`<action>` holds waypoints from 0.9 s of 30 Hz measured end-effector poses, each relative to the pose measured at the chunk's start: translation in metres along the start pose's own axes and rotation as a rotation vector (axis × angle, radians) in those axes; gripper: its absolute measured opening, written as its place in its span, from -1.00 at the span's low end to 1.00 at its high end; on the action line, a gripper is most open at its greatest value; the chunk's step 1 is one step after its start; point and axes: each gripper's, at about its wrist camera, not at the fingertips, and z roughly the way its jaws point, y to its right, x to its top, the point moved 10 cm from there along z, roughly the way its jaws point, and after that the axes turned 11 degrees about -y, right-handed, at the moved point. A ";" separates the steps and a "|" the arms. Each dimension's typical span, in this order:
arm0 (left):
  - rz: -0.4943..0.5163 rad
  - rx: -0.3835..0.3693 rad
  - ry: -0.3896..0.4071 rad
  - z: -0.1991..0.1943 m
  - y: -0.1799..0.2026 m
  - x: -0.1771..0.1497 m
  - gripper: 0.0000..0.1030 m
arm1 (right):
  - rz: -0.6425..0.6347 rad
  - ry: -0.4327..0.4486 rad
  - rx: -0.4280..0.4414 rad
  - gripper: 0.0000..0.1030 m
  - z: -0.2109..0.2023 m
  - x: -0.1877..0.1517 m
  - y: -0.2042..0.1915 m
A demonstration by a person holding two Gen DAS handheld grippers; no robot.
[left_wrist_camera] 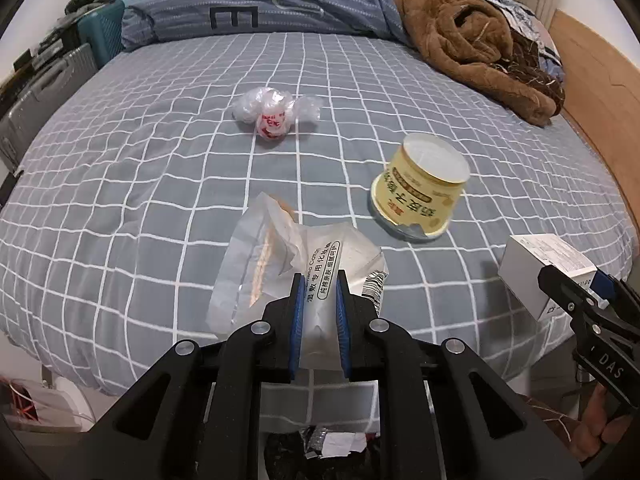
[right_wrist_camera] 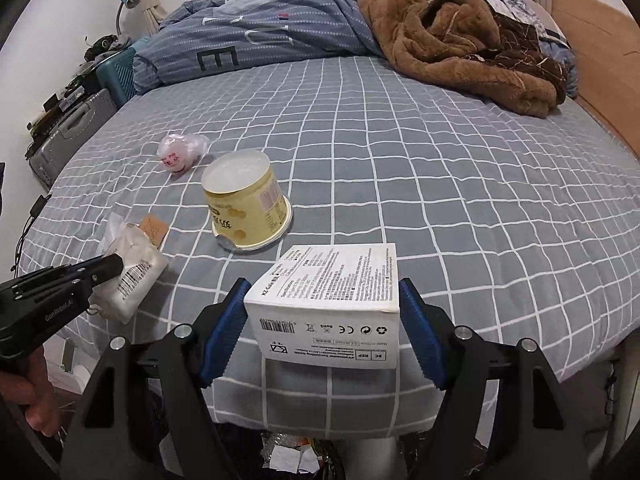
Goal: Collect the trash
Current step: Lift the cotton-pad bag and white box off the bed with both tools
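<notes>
Grid-checked bed (left_wrist_camera: 160, 200): left gripper (left_wrist_camera: 318, 280) pinches the plastic wrapper (left_wrist_camera: 280, 264), right gripper (right_wrist_camera: 324, 304) clamps the white box (right_wrist_camera: 332, 308); carry both level to the near bin

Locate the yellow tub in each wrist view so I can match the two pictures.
Left wrist view: the yellow tub lies upside down, right of centre, beyond the plastic wrapper held by the left tool.
Right wrist view: the yellow tub sits left of centre, beyond the white box held by the right tool.
Shared landmark: the crumpled plastic bag lies just behind it.
</notes>
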 end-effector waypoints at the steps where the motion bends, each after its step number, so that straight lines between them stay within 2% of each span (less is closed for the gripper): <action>1: 0.002 0.002 0.003 -0.003 0.001 -0.002 -0.72 | -0.001 0.002 0.001 0.38 -0.003 -0.001 -0.001; 27: -0.009 -0.002 0.026 -0.061 0.007 -0.067 -0.73 | -0.022 0.054 0.014 0.38 -0.070 -0.049 -0.023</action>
